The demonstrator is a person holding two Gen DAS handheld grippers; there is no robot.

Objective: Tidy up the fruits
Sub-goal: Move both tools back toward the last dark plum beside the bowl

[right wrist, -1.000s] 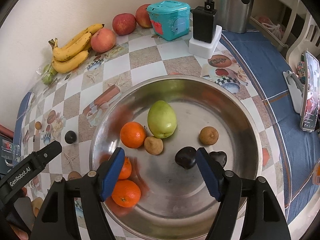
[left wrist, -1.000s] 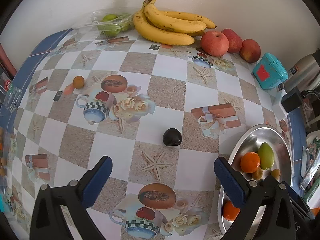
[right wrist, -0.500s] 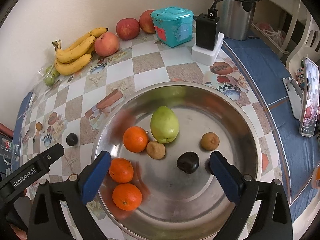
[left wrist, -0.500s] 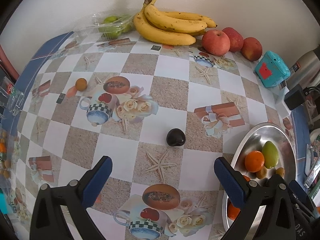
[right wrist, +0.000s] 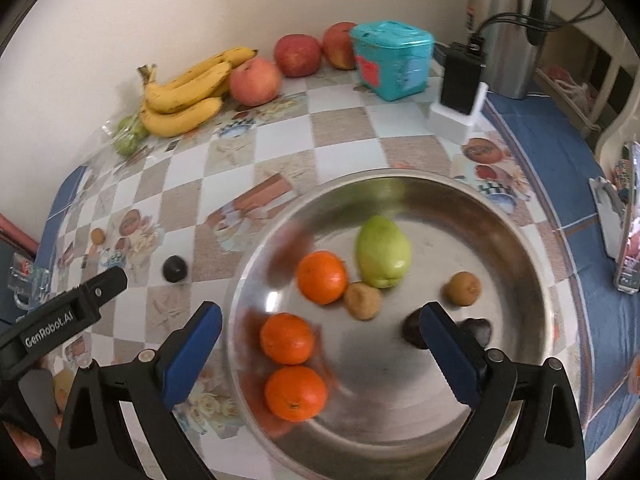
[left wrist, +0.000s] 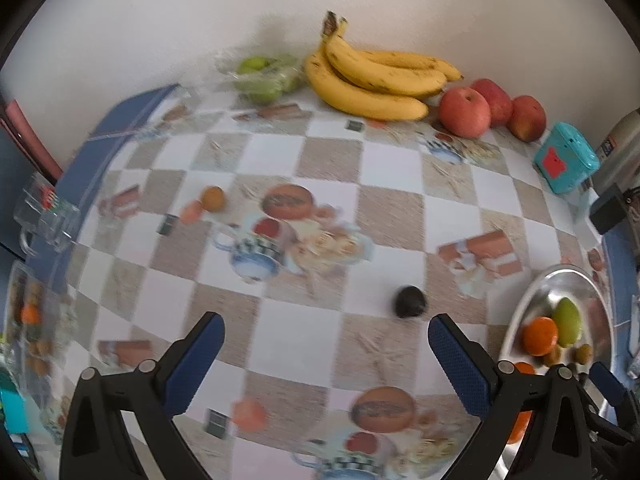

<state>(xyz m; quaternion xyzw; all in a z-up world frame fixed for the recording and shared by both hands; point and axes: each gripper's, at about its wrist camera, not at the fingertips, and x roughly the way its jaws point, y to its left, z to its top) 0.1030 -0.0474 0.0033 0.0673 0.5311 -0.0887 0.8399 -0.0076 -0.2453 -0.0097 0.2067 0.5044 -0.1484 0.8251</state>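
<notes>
Checkered tablecloth (left wrist: 400, 208) carries one dark plum (left wrist: 410, 301) near the steel bowl's (right wrist: 532, 248) rim; with the left gripper (left wrist: 326, 354) and right gripper (right wrist: 320, 344) both spread empty, a glancing pinch might roll it away.

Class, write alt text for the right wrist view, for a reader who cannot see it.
The open right tool hangs empty over a steel bowl holding three oranges, a green pear, small brown fruits and dark fruits. On the checked tablecloth beyond lie bananas, apples and a teal box.
</notes>
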